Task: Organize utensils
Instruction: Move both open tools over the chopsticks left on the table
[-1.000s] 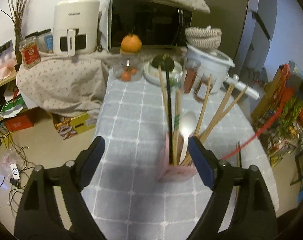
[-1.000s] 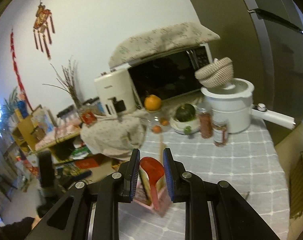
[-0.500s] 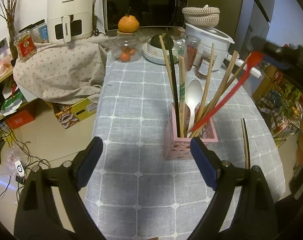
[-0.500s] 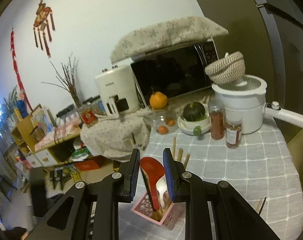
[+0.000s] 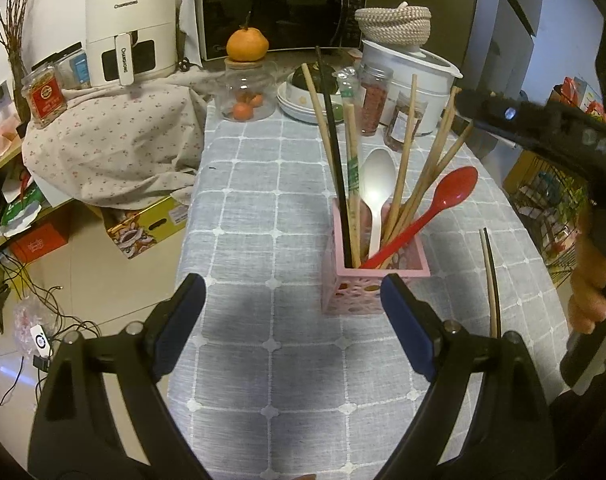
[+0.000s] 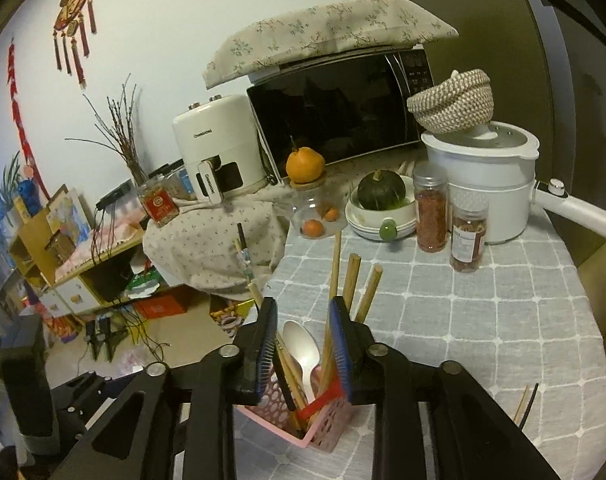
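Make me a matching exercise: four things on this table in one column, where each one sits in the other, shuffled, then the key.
Things
1. red spoon
2. orange
3. loose chopsticks
4. woven basket

Places
A. on top of the white cooker
B. flat on the tablecloth
C. leaning in the pink holder
D. on the glass jar

Pairs: 1-C, 2-D, 3-B, 4-A

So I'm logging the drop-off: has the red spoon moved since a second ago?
Yes. The red spoon has gone down into the pink holder, where it now leans.
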{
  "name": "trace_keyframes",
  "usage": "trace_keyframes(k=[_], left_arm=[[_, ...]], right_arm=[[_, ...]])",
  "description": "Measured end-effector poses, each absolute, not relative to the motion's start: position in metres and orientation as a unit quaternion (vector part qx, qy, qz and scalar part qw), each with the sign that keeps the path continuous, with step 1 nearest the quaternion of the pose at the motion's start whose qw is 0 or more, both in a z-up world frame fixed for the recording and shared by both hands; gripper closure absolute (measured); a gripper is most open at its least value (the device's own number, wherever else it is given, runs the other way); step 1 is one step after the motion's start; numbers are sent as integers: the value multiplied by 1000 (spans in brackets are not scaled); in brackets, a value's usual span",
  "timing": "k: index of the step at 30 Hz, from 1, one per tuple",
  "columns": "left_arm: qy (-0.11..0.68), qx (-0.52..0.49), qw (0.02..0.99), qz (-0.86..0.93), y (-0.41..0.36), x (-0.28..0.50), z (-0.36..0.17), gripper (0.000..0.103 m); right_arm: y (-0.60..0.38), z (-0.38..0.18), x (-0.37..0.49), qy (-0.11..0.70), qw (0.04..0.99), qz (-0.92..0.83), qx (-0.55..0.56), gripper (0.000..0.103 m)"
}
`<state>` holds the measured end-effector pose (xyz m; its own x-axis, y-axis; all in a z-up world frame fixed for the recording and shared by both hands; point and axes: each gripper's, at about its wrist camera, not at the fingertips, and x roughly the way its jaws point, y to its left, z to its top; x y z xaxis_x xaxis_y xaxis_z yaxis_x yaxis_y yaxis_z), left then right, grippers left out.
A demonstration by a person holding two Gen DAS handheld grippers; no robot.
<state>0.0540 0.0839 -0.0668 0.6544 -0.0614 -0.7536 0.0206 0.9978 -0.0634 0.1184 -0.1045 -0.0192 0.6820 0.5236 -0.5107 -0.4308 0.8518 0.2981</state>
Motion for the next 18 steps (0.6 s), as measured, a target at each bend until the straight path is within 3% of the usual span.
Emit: trace_keyframes(k=[2, 5, 9, 18], left_arm=[[414, -26, 909, -24, 83, 54, -66, 14], [413, -27, 910, -27, 81, 54, -66, 14], [410, -26, 911, -35, 75, 52, -65, 14], [414, -19, 909, -57, 56, 51, -64, 14]], right_arm=[[-108, -12, 114, 291, 915, 268, 81, 53], [-112, -1, 105, 274, 918, 276, 75, 51], [-123, 13, 91, 249, 926, 275, 63, 40], [-163, 14, 81, 256, 938, 234, 29, 26]])
